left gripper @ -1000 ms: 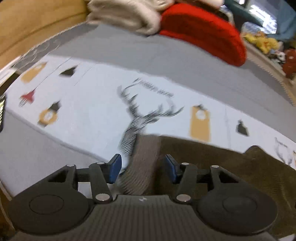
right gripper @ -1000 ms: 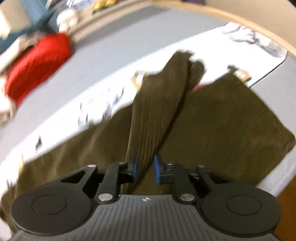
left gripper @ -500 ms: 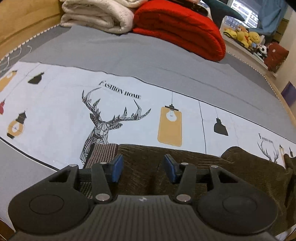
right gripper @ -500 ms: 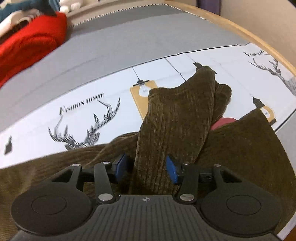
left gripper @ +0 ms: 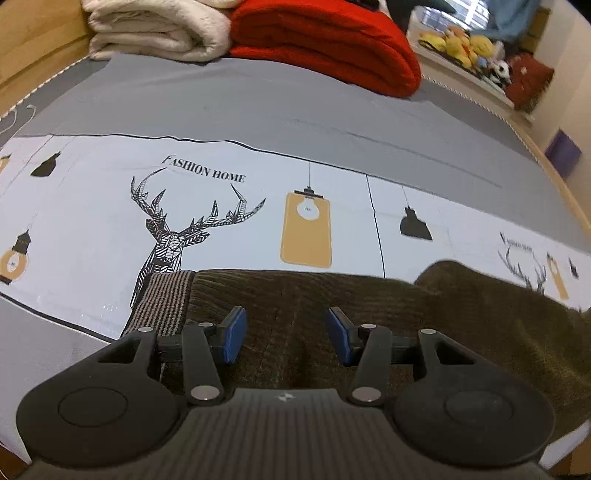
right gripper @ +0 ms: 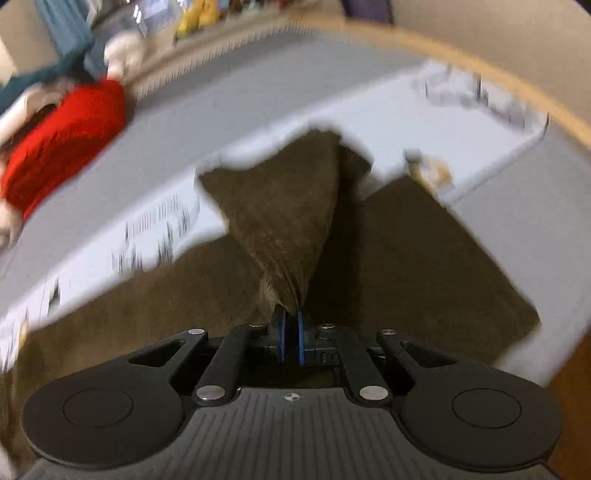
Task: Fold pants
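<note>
Dark olive corduroy pants [left gripper: 369, 317] lie on the printed bedspread [left gripper: 110, 221] near its front edge, with a striped waistband [left gripper: 166, 299] at the left. My left gripper [left gripper: 284, 332] is open and low over the waist end, its blue pads [left gripper: 234, 334] apart above the cloth. My right gripper [right gripper: 291, 332] is shut on a pinch of the pants [right gripper: 291, 229], which rises from the jaws as a raised fold while the rest [right gripper: 424, 258] lies flat below. The right wrist view is blurred.
A folded red blanket [left gripper: 332, 48] and a cream blanket [left gripper: 159, 33] lie at the far side of the bed. Soft toys [left gripper: 465, 44] sit on a ledge at the back right. The wooden bed edge [right gripper: 480, 74] curves along the right.
My right gripper has shut on the pants leg and lifted it, moving fast. My left gripper stays open and has shifted slightly over the waist end.
</note>
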`<state>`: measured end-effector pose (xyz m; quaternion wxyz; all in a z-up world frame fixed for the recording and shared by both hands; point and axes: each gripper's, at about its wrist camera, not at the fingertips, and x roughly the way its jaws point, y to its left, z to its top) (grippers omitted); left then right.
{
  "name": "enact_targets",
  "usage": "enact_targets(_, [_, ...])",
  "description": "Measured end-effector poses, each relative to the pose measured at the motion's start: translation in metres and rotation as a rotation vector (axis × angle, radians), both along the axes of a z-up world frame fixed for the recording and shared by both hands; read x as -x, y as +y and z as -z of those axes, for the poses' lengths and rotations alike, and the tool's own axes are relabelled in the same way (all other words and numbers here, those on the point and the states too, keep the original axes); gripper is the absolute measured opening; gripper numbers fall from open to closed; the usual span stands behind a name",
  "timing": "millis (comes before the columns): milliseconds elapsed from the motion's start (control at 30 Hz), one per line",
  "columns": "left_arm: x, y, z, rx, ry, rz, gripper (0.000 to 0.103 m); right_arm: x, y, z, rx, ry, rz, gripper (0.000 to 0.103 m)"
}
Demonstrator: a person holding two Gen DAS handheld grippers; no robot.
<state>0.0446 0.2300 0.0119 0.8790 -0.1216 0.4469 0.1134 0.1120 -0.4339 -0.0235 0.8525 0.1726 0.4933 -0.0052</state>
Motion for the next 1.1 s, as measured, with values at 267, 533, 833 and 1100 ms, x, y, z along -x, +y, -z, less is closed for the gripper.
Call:
enact_targets(267, [0.005, 0.026, 0.006, 0.135, 0.024, -0.120, 0.054, 0.007, -0.053, 0.008, -0.044, -0.085, 0.218, 0.058])
enact_targets(533, [0.037, 0.086, 0.013, 0.290, 0.042, -0.328, 0.053, -0.031, -0.073, 0.053, -0.137, 0.107, 0.504, 0.057])
enact_targets(833, [0.044, 0.087, -0.002, 0.155, -0.001, -0.343, 0.055, -0.032, -0.071, 0.054, -0.086, 0.103, 0.652, 0.019])
enact_targets(1100, [0.023, 0.072, 0.015, -0.004, 0.153, -0.267, 0.029, -0.014, -0.077, 0.030, -0.140, -0.082, 0.643, 0.004])
